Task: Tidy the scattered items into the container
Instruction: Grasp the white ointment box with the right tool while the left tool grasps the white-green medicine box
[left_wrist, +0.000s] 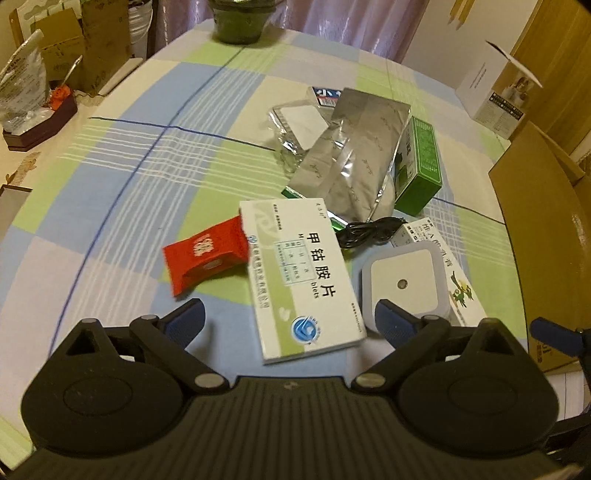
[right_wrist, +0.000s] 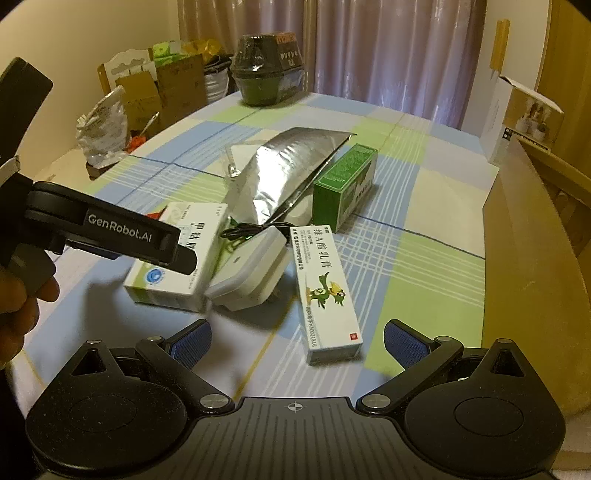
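Both claws hang spread and empty over the checked worktop (left_wrist: 110, 177). The left claw (left_wrist: 290, 317) straddles the white-and-green flat medicine carton (left_wrist: 301, 280). Right of that carton sits the white square plug-in light (left_wrist: 402, 286); the right claw (right_wrist: 297, 341) hovers above the long white ointment box (right_wrist: 327, 291). The brown cardboard container (left_wrist: 546, 236) stands further right.
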